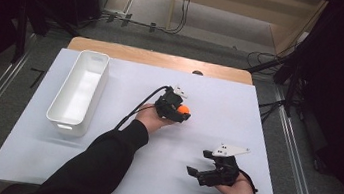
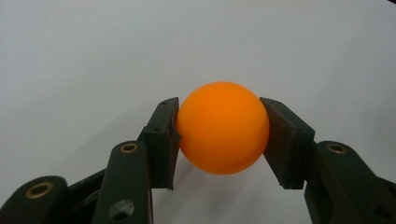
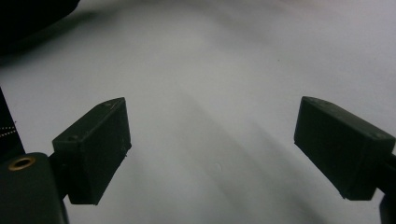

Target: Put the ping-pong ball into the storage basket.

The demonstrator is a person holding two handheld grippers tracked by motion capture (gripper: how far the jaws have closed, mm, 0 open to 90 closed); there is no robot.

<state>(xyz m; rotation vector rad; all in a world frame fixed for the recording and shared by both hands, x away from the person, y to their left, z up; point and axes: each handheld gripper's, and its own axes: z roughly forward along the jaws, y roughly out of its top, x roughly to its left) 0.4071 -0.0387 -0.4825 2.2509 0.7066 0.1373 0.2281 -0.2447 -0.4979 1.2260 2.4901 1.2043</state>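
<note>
High view first: the left gripper (image 1: 181,112) sits near the middle of the white table (image 1: 219,108), and there's an orange ball (image 1: 184,110) pinched at its tip, right of the white bin (image 1: 79,91) that lies along the table's left side. The ball is well apart from that bin. Down at the near right, the right gripper (image 1: 197,167) rests low over the table with its jaws spread and nothing between them.

Over to the left gripper view, and here's the grip up close: the orange ball (image 2: 223,128) sits squarely between the two black pads (image 2: 162,140), one pressing each flank at about its widest part. The jaws are closed down on it as far as the ball allows, with plain white surface behind. By the look of it this is a light, hollow, smooth plastic ball, stiff but thin-walled, so I'd judge it slippery and quick to squirt out if the pads ride off the widest line. Across the middle is the place to take it, and a gentle squeeze should be enough.

Right gripper view now: the right gripper (image 3: 212,154) shows both pads wide apart, bare white table between them, touching nothing.
</note>
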